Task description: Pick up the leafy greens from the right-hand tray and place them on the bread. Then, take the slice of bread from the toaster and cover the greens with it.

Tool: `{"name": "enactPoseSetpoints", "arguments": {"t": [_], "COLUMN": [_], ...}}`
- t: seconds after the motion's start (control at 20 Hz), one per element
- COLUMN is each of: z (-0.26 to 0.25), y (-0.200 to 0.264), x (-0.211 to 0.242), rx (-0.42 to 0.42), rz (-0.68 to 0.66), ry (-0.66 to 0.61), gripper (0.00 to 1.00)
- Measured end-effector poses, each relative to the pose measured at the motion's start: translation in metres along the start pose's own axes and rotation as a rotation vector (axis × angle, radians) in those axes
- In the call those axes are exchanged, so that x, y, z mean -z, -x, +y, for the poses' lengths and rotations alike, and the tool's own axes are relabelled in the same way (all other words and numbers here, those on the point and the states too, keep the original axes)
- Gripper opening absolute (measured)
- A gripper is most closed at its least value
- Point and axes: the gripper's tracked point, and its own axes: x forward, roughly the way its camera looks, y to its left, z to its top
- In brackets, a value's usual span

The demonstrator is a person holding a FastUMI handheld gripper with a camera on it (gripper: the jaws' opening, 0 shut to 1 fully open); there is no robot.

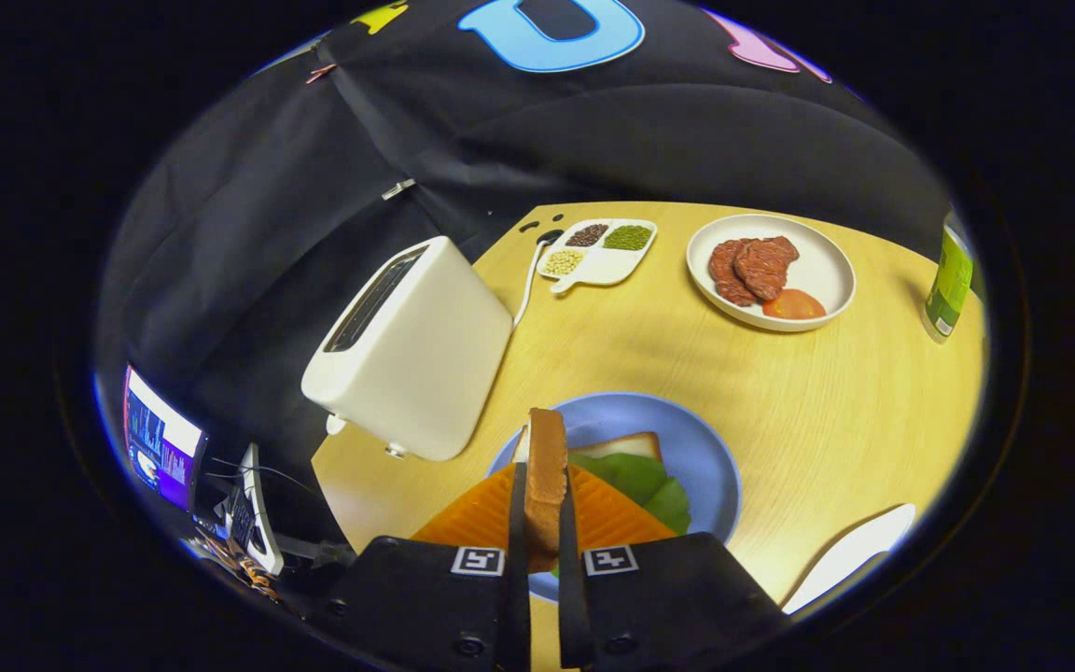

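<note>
Tool (537, 509) — toast slice (546, 467) between fingers

A round table (780, 392) of pale, matt wood grain carries a smooth, white plastic-looking toaster (411, 350) with a soft sheen. A smooth, light-blue plate (701, 448) holds a pale bread slice (626, 445) under crinkled, slightly glossy green leaves (640, 478). The gripper (545, 523) has both fingers pressed on a porous, matt, toasted-brown slice of bread (547, 476). A glossy white ceramic-looking plate (822, 271) bears rough-textured, reddish-brown meat pieces (752, 268). A smooth white divided tray (607, 266) holds grainy seeds. Behind hangs matt black cloth (314, 233).
</note>
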Motion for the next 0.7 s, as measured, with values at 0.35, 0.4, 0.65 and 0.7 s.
{"name": "enactPoseSetpoints", "arguments": {"t": [0.35,0.4,0.65,0.7], "z": [-0.037,-0.039,-0.043,-0.046], "y": [0.007,0.01,0.038,0.049], "x": [-0.003,-0.004,-0.021,-0.026], "rx": [0.099,0.107,0.111,0.118], "rz": [-0.028,-0.034,-0.11,-0.127], "ry": [0.008,0.006,0.018,0.033], "gripper": [0.53,0.64,0.81,0.9]}}
